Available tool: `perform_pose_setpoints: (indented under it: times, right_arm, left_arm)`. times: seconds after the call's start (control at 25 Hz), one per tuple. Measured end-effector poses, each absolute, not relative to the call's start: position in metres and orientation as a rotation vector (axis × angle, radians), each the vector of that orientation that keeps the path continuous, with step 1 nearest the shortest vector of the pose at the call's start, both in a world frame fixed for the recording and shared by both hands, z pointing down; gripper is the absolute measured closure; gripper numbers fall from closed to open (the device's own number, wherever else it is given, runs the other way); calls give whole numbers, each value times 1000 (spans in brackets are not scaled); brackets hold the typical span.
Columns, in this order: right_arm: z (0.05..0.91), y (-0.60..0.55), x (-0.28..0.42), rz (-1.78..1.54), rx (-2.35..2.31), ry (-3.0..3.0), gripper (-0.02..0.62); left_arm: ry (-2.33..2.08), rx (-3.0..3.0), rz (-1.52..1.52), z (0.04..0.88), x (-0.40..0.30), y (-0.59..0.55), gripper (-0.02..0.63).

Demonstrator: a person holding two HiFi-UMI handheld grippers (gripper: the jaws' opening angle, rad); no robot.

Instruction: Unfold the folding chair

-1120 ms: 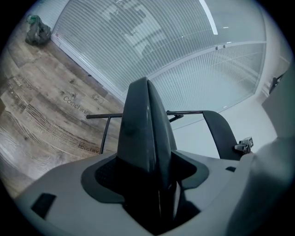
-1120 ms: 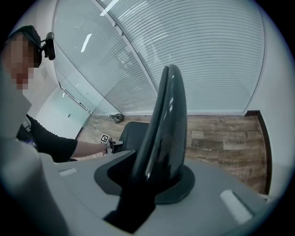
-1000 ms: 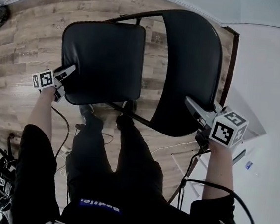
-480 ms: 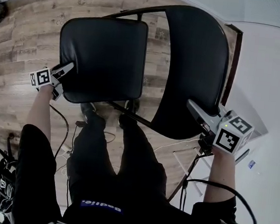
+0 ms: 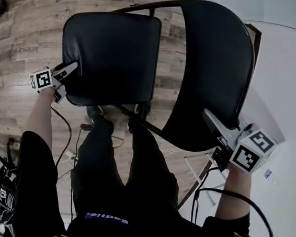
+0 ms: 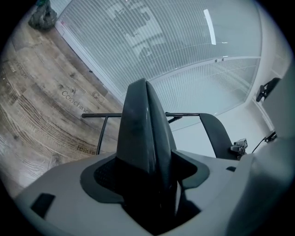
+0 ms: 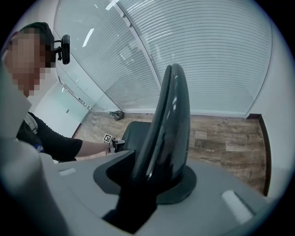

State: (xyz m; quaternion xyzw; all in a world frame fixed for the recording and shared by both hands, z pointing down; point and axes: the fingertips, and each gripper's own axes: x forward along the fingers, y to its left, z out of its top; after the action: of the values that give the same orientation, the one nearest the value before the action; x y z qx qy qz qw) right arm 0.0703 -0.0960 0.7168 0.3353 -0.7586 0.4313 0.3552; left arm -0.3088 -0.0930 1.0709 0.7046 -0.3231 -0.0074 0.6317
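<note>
Presently, the folding chair (image 5: 143, 62) is seen from above, standing on the wooden floor (image 5: 20, 33) just in front of the person's legs (image 5: 107, 158). Its padded seat (image 5: 107, 53) is swung out to the left and its curved backrest (image 5: 218, 54) lies to the right, so the two are spread well apart. The left tongs (image 5: 71, 70) are clenched on the near left edge of the seat, and in the left gripper view the dark pad (image 6: 145, 133) is shown edge-on, wedged between the jaws. The right tongs (image 5: 208, 117) are clamped on the lower edge of the backrest, and in the right gripper view that glossy panel (image 7: 170, 124) is likewise held edge-on between the jaws. The step in hand is judged to be the spreading itself, and it seems far along, since the seat is presented almost flat to the head view. Whether the hinge has been brought to its stop cannot be told from above. For the next move, the seat would probably need to be pressed down and away while the backrest is held steady. All legs should then be settled on the floor before either grip is loosened. Care would be called for so that the frame is not twisted by uneven pulls.
</note>
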Motion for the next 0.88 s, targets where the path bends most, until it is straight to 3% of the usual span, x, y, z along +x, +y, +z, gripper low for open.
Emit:
perform_pose_setpoints:
  times: [0.52, 0.76, 0.88]
  right_arm:
    - [719, -96, 72, 1064, 862, -1950, 463]
    - [720, -98, 79, 1020, 891, -1945, 342]
    - [716, -101, 86, 1000, 934, -1935, 331]
  left_arm:
    - [-758, 1647, 56, 1069, -316, -93, 284]
    - [-821, 1627, 106, 1068, -324, -89, 279]
    - [-869, 1620, 113, 1064, -334, -92, 279]
